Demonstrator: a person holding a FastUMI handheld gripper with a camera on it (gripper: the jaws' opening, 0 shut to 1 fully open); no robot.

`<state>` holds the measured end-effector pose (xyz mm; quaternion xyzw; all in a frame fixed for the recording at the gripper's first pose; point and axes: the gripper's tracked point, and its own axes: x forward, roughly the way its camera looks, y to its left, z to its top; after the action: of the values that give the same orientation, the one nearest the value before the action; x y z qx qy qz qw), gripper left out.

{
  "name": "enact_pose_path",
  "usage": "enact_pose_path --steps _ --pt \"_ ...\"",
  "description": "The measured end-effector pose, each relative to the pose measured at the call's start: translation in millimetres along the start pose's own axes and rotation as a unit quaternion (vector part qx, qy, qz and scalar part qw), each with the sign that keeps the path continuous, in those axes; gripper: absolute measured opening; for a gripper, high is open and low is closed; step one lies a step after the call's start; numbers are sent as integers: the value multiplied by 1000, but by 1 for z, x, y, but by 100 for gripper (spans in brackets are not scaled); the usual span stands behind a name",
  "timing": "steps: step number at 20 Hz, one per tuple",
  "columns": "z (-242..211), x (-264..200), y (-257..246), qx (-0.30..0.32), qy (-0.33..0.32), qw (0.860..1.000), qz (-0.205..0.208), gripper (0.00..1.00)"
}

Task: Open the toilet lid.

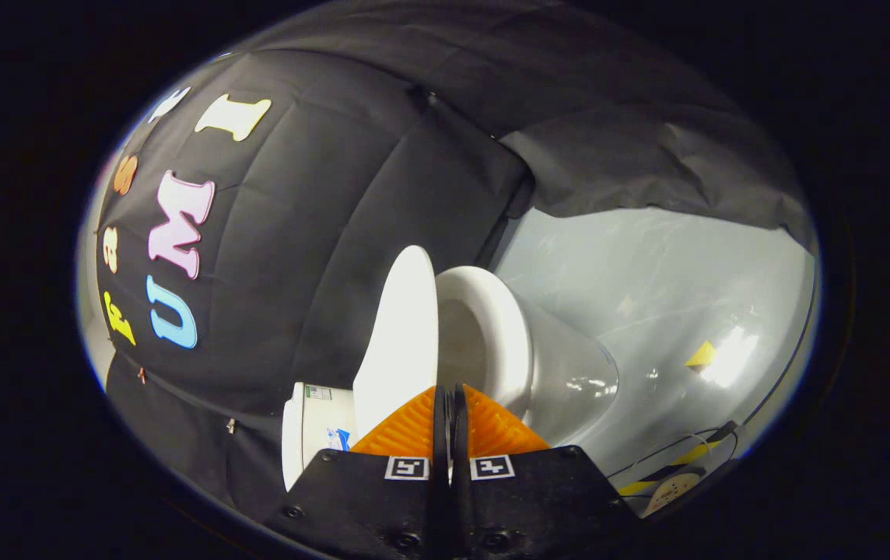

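The tool (450, 393) is seen closed, its two ribbed, wedge-shaped fingers (406, 428) drawn together with only a thin slit between them and nothing gripped. Just ahead of the fingertips the toilet lid (402, 334) is seen: a smooth, glossy white oval, raised and swung clear of the seat. Beside it the rounded white seat ring (495, 334) and the open bowl are exposed. The glazed base (569, 373) rests on a shiny pale floor (686, 272). Creased black cloth (320, 233) hangs behind.
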<state>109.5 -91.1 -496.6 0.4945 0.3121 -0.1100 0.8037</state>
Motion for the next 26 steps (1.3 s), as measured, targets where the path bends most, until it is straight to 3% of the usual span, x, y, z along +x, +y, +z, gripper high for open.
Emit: enact_pose_path --steps 9,13,19,26 --pt "-11 -53 155 -159 -86 983 21 5" --pt "-28 -64 202 -233 -112 966 9 5" --pt "-55 -72 247 -290 -140 947 3 5" --pt "-94 -83 305 -382 -164 909 -2 5"
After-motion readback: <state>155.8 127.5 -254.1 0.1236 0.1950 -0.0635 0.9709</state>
